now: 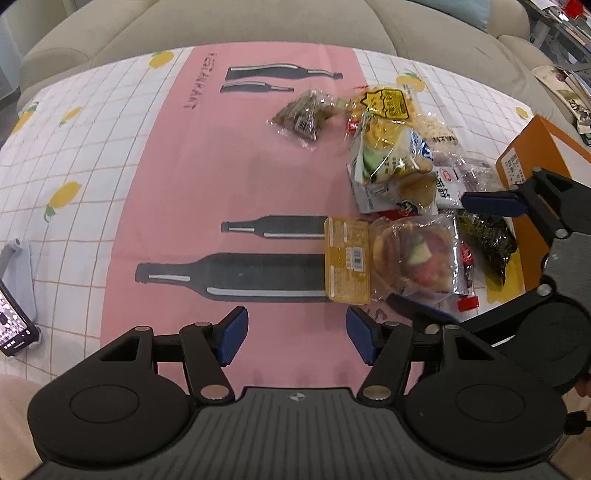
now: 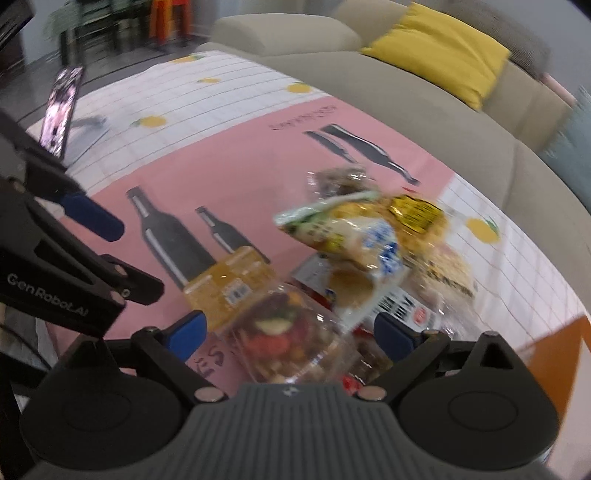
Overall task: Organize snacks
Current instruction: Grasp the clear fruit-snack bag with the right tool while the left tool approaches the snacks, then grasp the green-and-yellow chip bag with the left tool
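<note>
A pile of snack packets lies on the right side of the pink tablecloth [image 1: 207,177]. Nearest is a clear packet of colourful pieces [image 1: 417,258] [image 2: 291,332], with a flat yellow pack [image 1: 347,260] [image 2: 229,284] touching its left side. My right gripper [image 1: 428,251] [image 2: 290,332] is open, its blue pads on either side of the clear packet and not pressing on it. My left gripper [image 1: 297,338] [image 2: 110,251] hangs open over bare cloth just left of the yellow pack, holding nothing. Behind lie a white and blue bag [image 1: 391,170] and a brown nut packet [image 1: 306,114].
An orange box [image 1: 532,155] stands at the table's right edge, with a dark green packet [image 1: 487,236] in front of it. A phone on a stand [image 1: 11,325] [image 2: 61,110] sits at the left edge. A beige sofa [image 1: 221,26] with a yellow cushion [image 2: 443,51] lies beyond.
</note>
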